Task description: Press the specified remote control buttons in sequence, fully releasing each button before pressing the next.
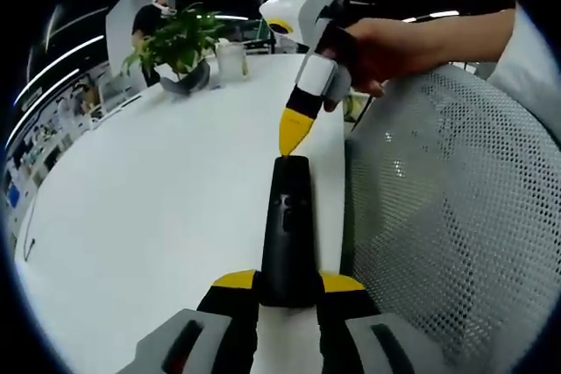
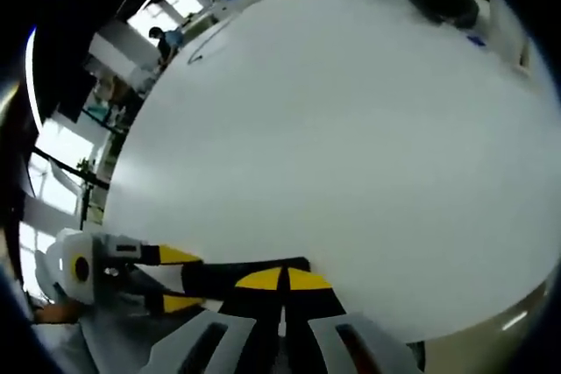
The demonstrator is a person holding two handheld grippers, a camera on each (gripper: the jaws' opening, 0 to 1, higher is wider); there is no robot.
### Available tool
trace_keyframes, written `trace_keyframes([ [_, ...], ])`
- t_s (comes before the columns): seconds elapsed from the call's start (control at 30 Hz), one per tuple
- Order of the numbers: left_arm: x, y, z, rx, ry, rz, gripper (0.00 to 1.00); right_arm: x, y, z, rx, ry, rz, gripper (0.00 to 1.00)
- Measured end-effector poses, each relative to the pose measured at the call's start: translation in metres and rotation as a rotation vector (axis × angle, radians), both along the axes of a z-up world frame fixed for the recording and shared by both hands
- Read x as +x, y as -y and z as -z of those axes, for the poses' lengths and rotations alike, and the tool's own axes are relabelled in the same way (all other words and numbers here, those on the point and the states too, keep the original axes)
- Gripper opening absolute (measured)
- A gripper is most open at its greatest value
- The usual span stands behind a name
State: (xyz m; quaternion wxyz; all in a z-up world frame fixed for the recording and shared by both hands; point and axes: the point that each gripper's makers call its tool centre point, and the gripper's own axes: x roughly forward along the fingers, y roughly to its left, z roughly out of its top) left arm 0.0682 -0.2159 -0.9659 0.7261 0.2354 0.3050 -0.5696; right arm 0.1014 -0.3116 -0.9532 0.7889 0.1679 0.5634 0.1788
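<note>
A black remote control [image 1: 289, 216] lies lengthwise over the white table [image 1: 158, 199], and my left gripper [image 1: 288, 281] is shut on its near end with a yellow tip on each side. My right gripper [image 1: 294, 133], held by a hand [image 1: 386, 50], comes down from the upper right with its yellow tips shut together, touching the remote's far end. In the right gripper view, the right gripper [image 2: 283, 279] sits shut over the remote [image 2: 215, 276], with the left gripper [image 2: 178, 279] clamping the remote from the left.
A potted plant [image 1: 180, 41] and a pale cup [image 1: 230, 59] stand at the table's far end. A white mesh chair back [image 1: 456, 208] runs close along the table's right edge. A person stands in the background beyond the table.
</note>
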Motion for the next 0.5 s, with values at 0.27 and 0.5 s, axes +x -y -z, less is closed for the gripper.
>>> trace_keyframes([
  [0.27, 0.0002, 0.0002, 0.0001, 0.0, 0.002, 0.0, 0.24, -0.0035, -0.0087, 0.0011, 0.003, -0.005, -0.045, 0.0],
  [0.5, 0.0001, 0.0012, 0.0001, 0.003, 0.01, 0.005, 0.24, -0.0066, -0.0085, 0.0054, -0.018, -0.021, -0.067, 0.0],
])
